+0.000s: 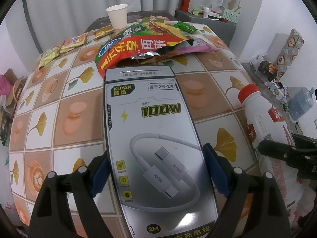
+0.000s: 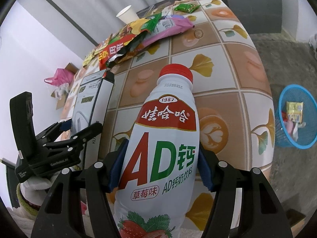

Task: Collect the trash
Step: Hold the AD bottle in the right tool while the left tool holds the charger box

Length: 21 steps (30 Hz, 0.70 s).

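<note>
Trash in hand: one carton, one bottle, both above the tiled table [image 1: 65,107].

Left gripper [image 1: 156,170], jaws wide, clamps the flat grey cardboard cable box [image 1: 152,130] across its width: light, stiff, likely crushable. Right gripper [image 2: 158,170], half-spread, pinches the white red-capped plastic drink bottle [image 2: 164,138] mid-body: smooth, probably slippery. Beyond: foil snack wrappers [image 1: 138,45], white paper cup [image 1: 117,15]; blue mesh bin [image 2: 285,99] on floor.

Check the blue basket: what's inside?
In the blue basket: a yellow packet on top, pink and white scraps beside it. Whatever lies under them is covered; the bottom is hidden.
</note>
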### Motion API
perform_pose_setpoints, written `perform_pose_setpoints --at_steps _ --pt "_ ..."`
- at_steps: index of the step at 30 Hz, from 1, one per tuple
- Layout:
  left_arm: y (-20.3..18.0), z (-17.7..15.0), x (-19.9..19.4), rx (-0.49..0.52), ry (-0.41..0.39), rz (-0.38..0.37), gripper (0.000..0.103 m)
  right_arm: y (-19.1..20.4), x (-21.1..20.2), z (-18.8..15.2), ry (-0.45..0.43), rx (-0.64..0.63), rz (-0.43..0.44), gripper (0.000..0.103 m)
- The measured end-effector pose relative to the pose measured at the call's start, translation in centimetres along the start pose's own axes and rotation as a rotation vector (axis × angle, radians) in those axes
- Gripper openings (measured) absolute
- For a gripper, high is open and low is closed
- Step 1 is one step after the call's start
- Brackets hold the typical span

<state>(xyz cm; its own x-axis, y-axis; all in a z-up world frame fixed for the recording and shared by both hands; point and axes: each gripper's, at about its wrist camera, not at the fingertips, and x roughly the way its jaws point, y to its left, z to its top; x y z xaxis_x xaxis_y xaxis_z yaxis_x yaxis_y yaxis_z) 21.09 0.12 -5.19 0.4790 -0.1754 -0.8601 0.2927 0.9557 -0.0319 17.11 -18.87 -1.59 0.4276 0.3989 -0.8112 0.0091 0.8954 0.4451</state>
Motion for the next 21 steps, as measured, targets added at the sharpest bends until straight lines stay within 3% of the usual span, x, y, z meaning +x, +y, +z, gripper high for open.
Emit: perform_pose_setpoints --at_steps 21 --pt "-0.67 0.18 -0.59 0.002 -0.013 -0.007 0.084 -0.36 -0.51 -0.13 -0.013 0.009 0.004 0.060"
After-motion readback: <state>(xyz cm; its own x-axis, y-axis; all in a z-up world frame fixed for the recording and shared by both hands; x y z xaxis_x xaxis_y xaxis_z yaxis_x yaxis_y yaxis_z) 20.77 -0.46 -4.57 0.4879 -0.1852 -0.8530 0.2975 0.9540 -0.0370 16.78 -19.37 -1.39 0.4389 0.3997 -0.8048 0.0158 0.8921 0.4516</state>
